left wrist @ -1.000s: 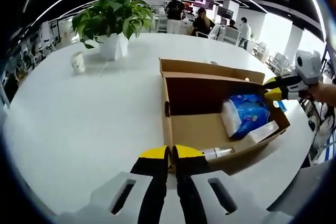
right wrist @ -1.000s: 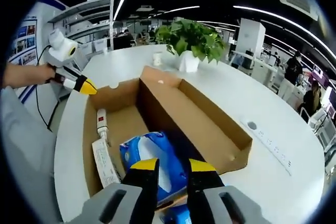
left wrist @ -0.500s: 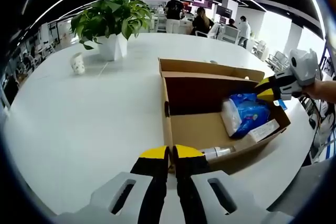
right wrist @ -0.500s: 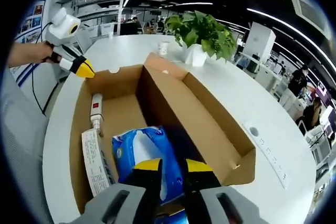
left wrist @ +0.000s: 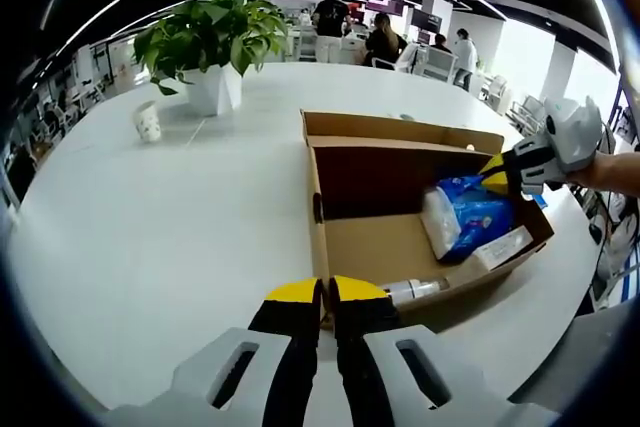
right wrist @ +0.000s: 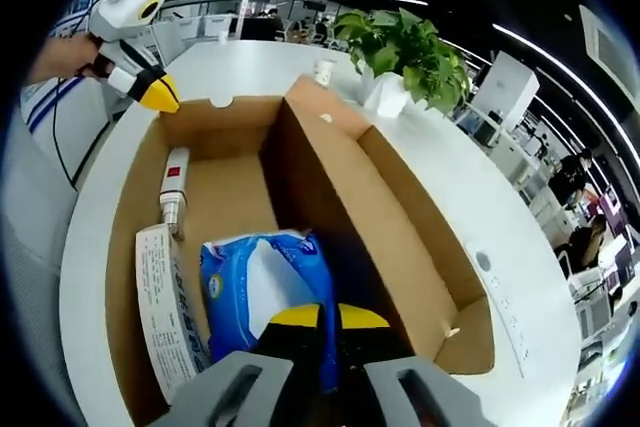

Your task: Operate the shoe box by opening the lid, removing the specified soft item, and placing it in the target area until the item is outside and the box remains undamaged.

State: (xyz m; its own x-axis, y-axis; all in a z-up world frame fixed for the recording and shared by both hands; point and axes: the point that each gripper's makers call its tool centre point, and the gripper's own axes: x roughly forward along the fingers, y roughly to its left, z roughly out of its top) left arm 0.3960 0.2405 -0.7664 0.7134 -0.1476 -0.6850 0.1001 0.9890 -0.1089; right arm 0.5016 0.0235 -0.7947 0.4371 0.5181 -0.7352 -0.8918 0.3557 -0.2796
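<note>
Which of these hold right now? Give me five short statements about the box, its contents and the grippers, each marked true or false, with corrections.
1. The shoe box has its lid open. True.
2. The blue soft pack lies on the table outside the box. False: it lies inside the box.
3. The left gripper sits at the box's near wall, jaws together. True.
4. A potted plant stands inside the box. False: it stands on the white table.
5. The right gripper is down at the blue pack. True.

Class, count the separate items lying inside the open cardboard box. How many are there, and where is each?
3. A blue soft pack by the flap, a long white carton beside it along the outer wall, a white tube further along that wall. More may hide underneath.
</note>
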